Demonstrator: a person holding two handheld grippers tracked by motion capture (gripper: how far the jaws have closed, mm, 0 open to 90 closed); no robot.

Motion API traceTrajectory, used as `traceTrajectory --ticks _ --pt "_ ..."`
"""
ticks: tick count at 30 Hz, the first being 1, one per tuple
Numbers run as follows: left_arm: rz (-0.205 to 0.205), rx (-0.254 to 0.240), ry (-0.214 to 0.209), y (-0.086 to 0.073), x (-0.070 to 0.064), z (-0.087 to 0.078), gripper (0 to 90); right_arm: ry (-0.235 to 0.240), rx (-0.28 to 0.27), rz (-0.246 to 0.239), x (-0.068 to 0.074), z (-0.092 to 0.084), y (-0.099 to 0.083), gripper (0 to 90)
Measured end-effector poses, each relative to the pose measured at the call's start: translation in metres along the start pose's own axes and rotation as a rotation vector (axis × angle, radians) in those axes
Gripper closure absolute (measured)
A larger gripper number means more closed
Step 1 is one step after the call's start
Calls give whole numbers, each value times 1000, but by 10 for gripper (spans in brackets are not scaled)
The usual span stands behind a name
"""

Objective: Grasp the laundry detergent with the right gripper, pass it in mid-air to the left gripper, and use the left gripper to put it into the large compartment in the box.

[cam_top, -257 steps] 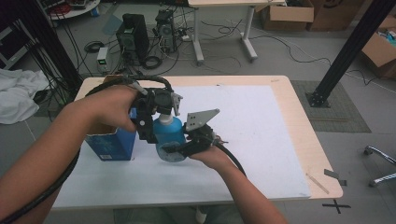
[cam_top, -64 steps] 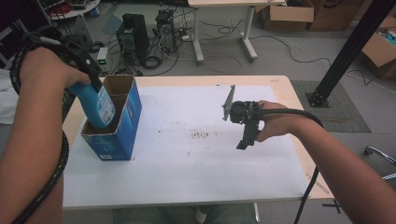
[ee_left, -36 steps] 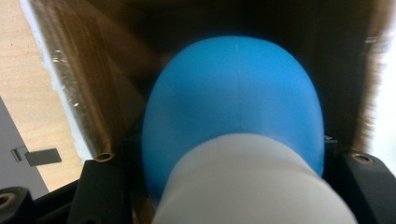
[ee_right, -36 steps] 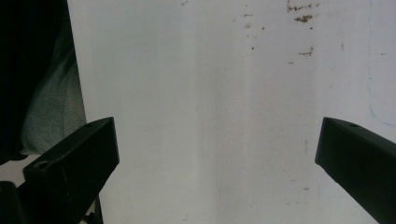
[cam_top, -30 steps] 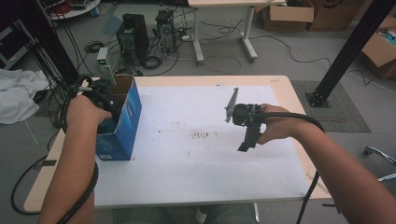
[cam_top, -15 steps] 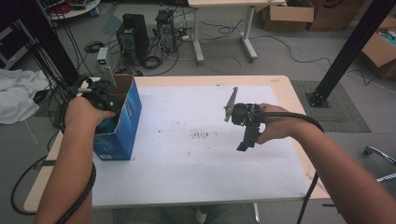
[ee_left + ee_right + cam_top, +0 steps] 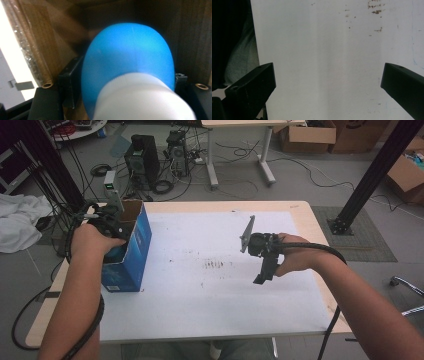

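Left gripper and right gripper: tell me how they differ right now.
The left gripper reaches down into the blue cardboard box; the right gripper hangs over the bare white table cover.

The left gripper has a blue bottle with a white cap between its jaws, which have just been opening; the right gripper's jaws stand wide with nothing between them.

Both are black, hand-held, and trail a cable.

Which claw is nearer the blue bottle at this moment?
Left. The left claw is down inside the blue box with the blue bottle between its jaws; the right claw hovers over the white sheet, well apart.
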State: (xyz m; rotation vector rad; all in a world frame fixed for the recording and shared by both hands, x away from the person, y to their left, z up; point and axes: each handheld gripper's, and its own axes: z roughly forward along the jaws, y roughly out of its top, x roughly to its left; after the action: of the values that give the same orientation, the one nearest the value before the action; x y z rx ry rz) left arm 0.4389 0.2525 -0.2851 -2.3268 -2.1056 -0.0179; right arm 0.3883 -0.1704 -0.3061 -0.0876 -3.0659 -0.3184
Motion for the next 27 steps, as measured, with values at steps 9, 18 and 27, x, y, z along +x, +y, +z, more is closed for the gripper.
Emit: traceTrajectory --ticks 9,18,27 --pt "-2 -5 11 -2 -4 -12 307 -9 -12 -4 0 -2 -2 0" --pt "3 -2 35 -4 -8 -27 260 -10 -11 -4 2 -4 -3 0" --pt "18 -6 62 -5 -9 -42 258 -15 -11 -3 4 -7 -4 0"
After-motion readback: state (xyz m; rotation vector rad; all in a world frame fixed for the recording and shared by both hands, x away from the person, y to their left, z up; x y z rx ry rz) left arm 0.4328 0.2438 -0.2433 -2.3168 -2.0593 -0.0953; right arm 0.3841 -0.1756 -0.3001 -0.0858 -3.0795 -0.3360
